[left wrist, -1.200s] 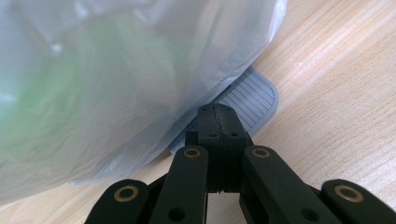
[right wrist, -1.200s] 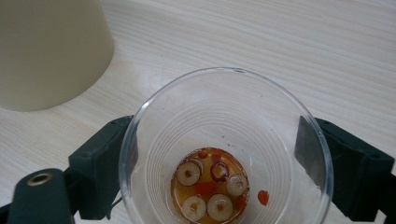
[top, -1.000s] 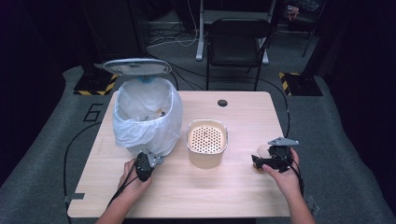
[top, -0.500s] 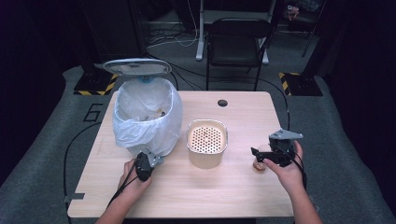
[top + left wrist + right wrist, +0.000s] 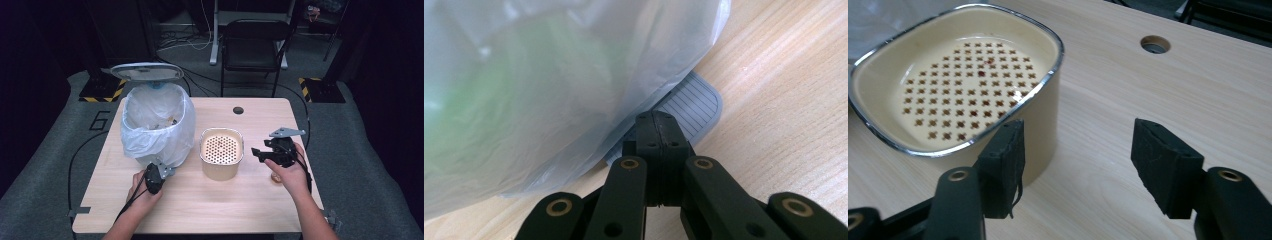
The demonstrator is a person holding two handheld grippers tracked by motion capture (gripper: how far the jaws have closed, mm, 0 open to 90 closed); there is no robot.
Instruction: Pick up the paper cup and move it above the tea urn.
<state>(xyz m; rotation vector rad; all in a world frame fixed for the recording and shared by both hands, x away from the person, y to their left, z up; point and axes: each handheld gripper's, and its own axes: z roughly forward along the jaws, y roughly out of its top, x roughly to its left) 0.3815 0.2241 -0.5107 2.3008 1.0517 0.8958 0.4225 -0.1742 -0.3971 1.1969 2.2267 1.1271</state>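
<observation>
- We keep the left gripper (image 5: pixel 659 150) pressed shut on the grey pedal (image 5: pixel 691 102) so the bin (image 5: pixel 157 125) lid stays up.
- Our right gripper (image 5: pixel 1075 160) has just been closing, jaws half open and empty.
- We bring it level to the cream pot (image 5: pixel 221 152) on the table (image 5: pixel 250 200), straddling its near wall before squeezing.

Light wood table (image 5: pixel 210 210), grain running crosswise. Round cable hole (image 5: pixel 238 110) near the far edge (dark inside). Black folding chair (image 5: pixel 255 37) beyond the table, facing it. Grey floor mat (image 5: pixel 45 165) bears a painted "6" (image 5: pixel 100 120). Yellow-black striped base plates (image 5: pixel 102 92) at both far corners. Loose cables (image 5: pixel 175 40) on the floor behind.
</observation>
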